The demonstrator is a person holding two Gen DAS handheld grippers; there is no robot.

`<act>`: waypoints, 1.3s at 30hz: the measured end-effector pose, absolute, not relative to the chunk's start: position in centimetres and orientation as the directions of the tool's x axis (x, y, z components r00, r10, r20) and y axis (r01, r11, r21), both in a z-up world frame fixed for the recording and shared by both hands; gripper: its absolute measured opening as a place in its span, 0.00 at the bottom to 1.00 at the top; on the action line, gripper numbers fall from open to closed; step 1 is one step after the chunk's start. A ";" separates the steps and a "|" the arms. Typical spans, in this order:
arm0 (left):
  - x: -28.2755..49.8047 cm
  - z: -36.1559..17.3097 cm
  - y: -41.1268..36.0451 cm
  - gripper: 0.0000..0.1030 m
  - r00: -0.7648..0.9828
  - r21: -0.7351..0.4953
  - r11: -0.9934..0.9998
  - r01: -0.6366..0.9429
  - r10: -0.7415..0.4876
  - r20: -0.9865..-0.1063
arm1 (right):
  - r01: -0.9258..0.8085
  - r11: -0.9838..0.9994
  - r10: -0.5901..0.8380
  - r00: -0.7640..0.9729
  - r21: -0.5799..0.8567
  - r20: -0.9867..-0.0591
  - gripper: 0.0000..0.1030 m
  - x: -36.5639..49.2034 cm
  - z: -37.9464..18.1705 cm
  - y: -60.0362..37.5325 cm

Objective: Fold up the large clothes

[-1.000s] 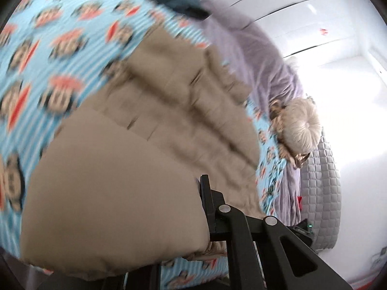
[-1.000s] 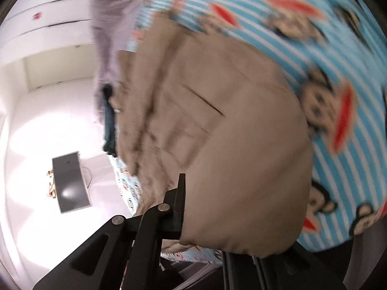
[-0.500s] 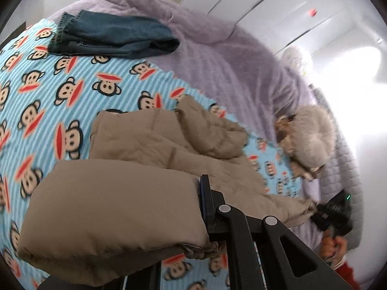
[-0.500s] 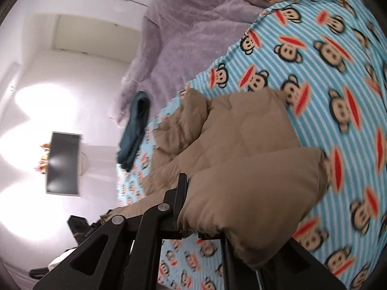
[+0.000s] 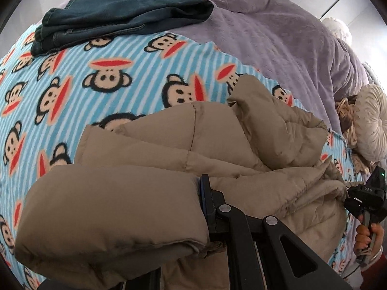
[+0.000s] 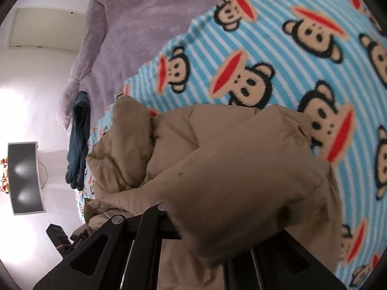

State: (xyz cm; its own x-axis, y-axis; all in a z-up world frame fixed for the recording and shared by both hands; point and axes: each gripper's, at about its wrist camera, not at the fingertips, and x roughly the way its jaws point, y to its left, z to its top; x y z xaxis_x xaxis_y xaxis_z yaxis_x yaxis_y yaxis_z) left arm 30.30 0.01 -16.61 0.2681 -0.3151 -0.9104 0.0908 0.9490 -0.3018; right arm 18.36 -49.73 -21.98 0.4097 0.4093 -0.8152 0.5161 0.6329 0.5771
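A tan puffer jacket [image 5: 241,149] lies bunched on the monkey-print blanket [image 5: 96,77]. My left gripper [image 5: 179,217] is shut on a thick padded fold of it; only one finger [image 5: 208,200] shows, the other is under the cloth. In the right wrist view the jacket [image 6: 217,145] fills the middle, and my right gripper [image 6: 205,222] is shut on another puffy fold that hides its right finger. The right gripper [image 5: 365,200] also shows at the jacket's far right edge, with a hand [image 5: 367,239] holding it.
Folded blue jeans [image 5: 121,17] lie at the blanket's far edge, also seen as jeans [image 6: 78,140]. A purple cover [image 5: 278,36] spreads behind. A round cream cushion [image 5: 372,125] sits at the right. A dark screen [image 6: 24,176] stands on the pale floor.
Both grippers have swept across the bed with their folds of the jacket still held. The jacket's body now sits nearer and lower in both views, and the blur has cleared.
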 end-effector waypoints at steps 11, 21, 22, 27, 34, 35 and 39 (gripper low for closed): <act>25.5 -9.0 1.6 0.99 0.475 -0.226 0.958 0.175 -0.283 -0.833 | 0.364 0.733 0.368 0.497 0.574 -0.785 0.75 16.2 -15.8 -49.4; 28.3 -14.2 -0.6 0.44 0.423 -0.134 0.971 0.200 -0.209 -0.882 | 0.216 0.909 0.260 0.374 0.356 -0.890 0.16 16.0 -18.1 -44.1; 28.9 -14.9 -0.7 0.44 0.440 -0.099 0.977 0.191 -0.175 -0.880 | 0.212 0.923 0.225 0.380 0.322 -0.897 0.16 16.4 -18.4 -44.1; 31.9 -18.0 -0.3 0.44 0.448 -0.106 0.984 0.141 -0.159 -0.880 | 0.311 0.906 0.147 0.402 0.285 -0.904 0.07 18.7 -21.0 -48.0; 33.9 -20.8 -1.8 0.44 0.470 -0.083 0.981 0.175 -0.157 -0.869 | 0.380 0.879 0.122 0.405 0.289 -0.906 0.00 20.8 -25.1 -51.3; 34.1 -21.1 -1.9 0.44 0.473 -0.087 0.981 0.176 -0.162 -0.866 | 0.391 0.871 0.126 0.410 0.299 -0.903 0.00 21.0 -25.7 -51.6; 35.0 -21.6 -2.3 0.45 0.473 -0.100 0.979 0.176 -0.173 -0.864 | 0.400 0.862 0.125 0.426 0.310 -0.896 0.00 21.5 -26.8 -52.0</act>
